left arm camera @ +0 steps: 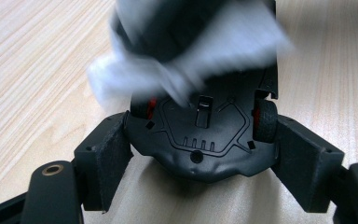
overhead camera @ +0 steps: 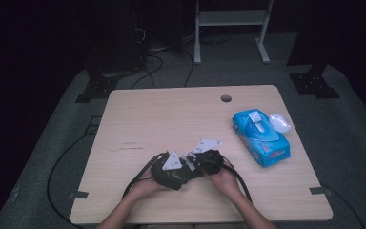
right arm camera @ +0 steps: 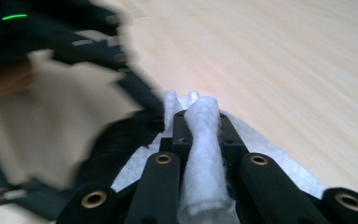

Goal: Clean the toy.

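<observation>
Black toy car [left arm camera: 205, 140] upside down, chassis facing the camera, red-hubbed wheels at either side, clamped across its flanks between the padded jaws of the left gripper [left arm camera: 200, 154] just above the wooden table [overhead camera: 171, 119], near the front edge. Matt moulded plastic underside, a small slot and a row of ribs in the middle, no obvious dirt to be made out. White wet wipe [right arm camera: 203, 154], bunched into a thick strip, pinched tight between the closed jaws of the right gripper [right arm camera: 200, 116] and sweeping, blurred, over the far end of the car in the left gripper view. Likely trouble from here: too hard a stroke could lever the car out of the side grip, since only the pads on its smooth flanks hold it; the wipe could also snag on a wheel or work loose from the pinch. Farther right on the table, well apart, a blue wet-wipe pack [overhead camera: 261, 137] with its lid open, a crumpled clear wrapper [overhead camera: 280, 122] touching it.
</observation>
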Available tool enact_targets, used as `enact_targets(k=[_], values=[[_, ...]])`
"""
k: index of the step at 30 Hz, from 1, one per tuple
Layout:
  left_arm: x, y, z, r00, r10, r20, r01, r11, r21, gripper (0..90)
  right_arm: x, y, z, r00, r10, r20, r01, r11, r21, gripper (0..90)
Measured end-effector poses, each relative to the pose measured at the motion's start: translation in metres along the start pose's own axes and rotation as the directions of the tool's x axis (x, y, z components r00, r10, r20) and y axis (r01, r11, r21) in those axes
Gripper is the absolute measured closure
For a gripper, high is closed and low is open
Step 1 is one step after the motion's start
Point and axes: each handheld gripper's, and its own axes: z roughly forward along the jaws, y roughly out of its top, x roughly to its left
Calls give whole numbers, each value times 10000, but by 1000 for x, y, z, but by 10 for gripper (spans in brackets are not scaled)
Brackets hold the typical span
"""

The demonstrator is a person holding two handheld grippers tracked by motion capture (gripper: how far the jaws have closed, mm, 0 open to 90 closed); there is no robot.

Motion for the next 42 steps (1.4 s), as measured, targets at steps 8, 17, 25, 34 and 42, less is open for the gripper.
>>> enact_targets(k=[8, 17, 25, 34, 42], values=[[1, -2, 1, 10000, -15, 64, 14, 9999, 120, 241, 6, 2, 6, 9994, 61, -331, -62, 10000, -18, 811], [2, 0, 0, 10000, -33, 75, 33, 10000, 37, 241, -35, -17, -24, 9926, 848, 864, -863, 9962, 138, 811], [2, 0, -1, 10000, -34, 34, 34, 10000, 52, 242, -6, -19, -21, 9997, 236, 107, -237, 9997, 71, 811], [4, -1, -1, 9999, -82, 95, 82, 10000, 46, 241, -29, -46, -53, 9943, 839, 652, -857, 9960, 247, 811], [4, -1, -2, 9999, -121, 80, 120, 9999, 55, 242, -15, -42, -50, 9985, 525, -161, -520, 9982, 297, 810]])
